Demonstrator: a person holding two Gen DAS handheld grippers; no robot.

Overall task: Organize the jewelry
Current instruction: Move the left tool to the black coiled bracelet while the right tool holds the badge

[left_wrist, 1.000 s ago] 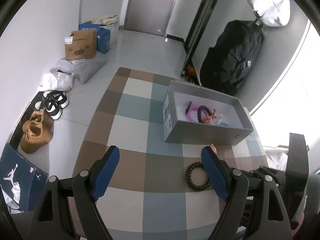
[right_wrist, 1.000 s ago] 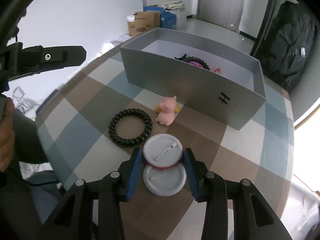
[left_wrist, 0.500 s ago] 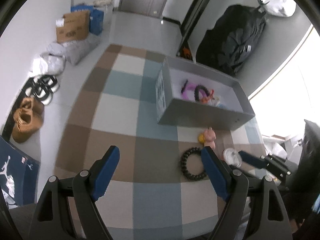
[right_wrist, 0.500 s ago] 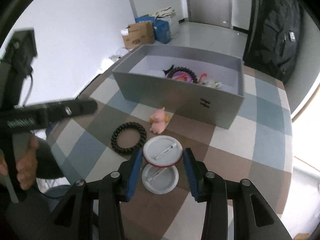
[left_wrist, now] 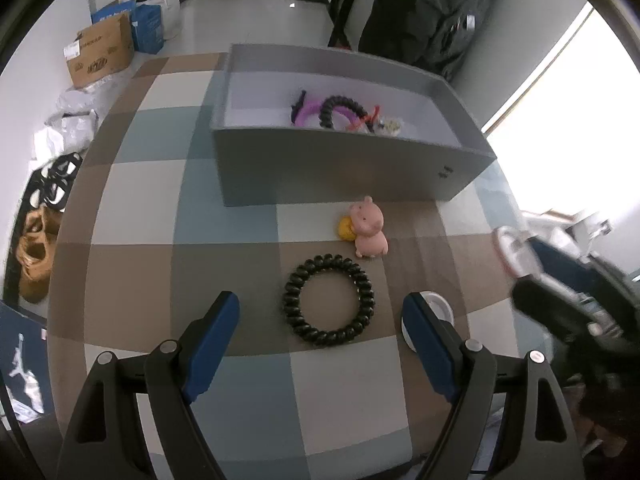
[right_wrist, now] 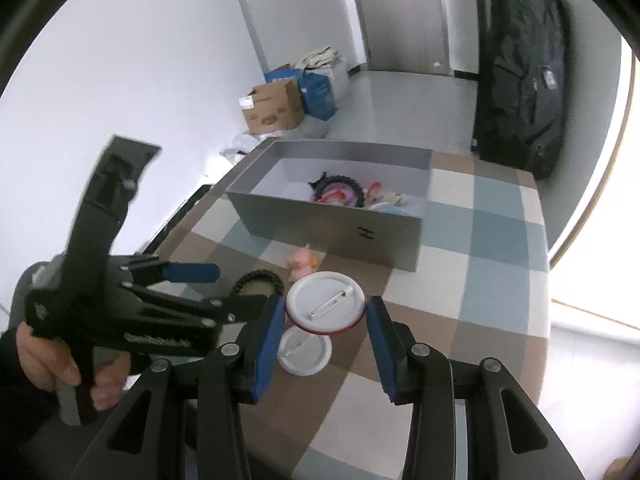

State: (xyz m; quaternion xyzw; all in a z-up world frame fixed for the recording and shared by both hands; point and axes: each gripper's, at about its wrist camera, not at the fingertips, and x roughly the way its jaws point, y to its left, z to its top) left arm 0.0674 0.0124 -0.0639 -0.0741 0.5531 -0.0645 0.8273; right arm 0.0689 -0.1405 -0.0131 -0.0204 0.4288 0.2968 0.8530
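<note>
You are lifting a round white pin badge (right_wrist: 325, 303), clamped flat between the blue pads of your right gripper (right_wrist: 326, 314), clear of the checked table (right_wrist: 496, 232) where it lay a second ago; its twin badge (right_wrist: 305, 351) is waiting below. Your left gripper (left_wrist: 320, 314), jaws apart and empty, is now framing the ribbed black coil hair tie (left_wrist: 329, 300). Beyond, a glossy pink pig figure (left_wrist: 369, 227) is sitting against the matte grey box (left_wrist: 340, 168), toward the far edge, already holding tangled bands.

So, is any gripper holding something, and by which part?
The right gripper holds a round pin badge by its opposite edges, its back side up. The left gripper holds nothing.
</note>
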